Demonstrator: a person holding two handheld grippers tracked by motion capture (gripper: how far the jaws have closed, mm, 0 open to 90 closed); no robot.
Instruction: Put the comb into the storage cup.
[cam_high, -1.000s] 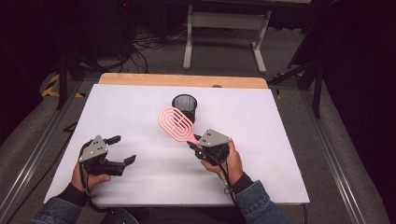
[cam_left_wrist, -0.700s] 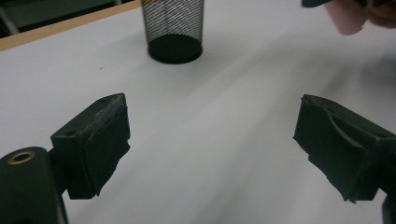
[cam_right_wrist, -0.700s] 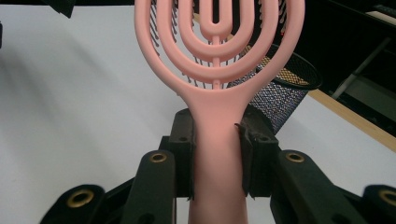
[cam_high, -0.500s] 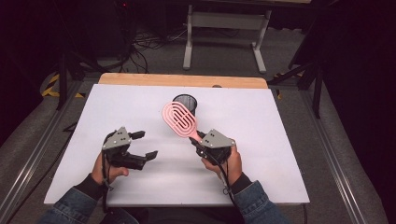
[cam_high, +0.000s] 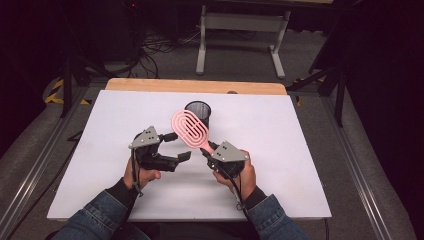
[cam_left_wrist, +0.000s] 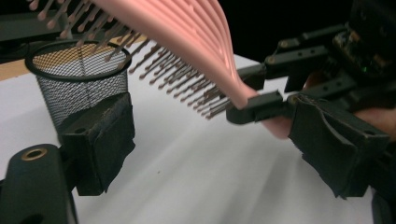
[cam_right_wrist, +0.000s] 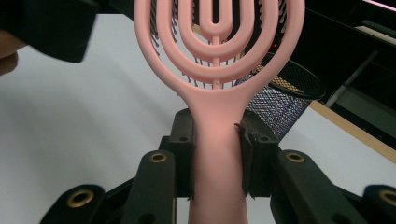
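Note:
A pink hairbrush (cam_high: 189, 127) with a looped open head stands tilted above the white table, and my right gripper (cam_high: 206, 149) is shut on its handle (cam_right_wrist: 217, 154). The bristles (cam_left_wrist: 187, 84) face my left gripper (cam_high: 179, 146), which hovers just left of the brush's neck. Its jaws have just been closing a little but still stand wide, and the pads (cam_left_wrist: 100, 140) touch nothing. The brush's neck lies beyond them, unpressed. A black mesh cup (cam_high: 197, 111) stands upright on the table just behind the brush head.
The white table board (cam_high: 300, 150) reaches a wooden back edge (cam_high: 195, 86). Past it, on a dark floor, are a grey metal stand (cam_high: 240, 30) and cables. Metal rails run along both sides of the table.
My left gripper has moved right and slightly up, from the table's left part to beside the brush. My right gripper and the brush have stayed almost still.

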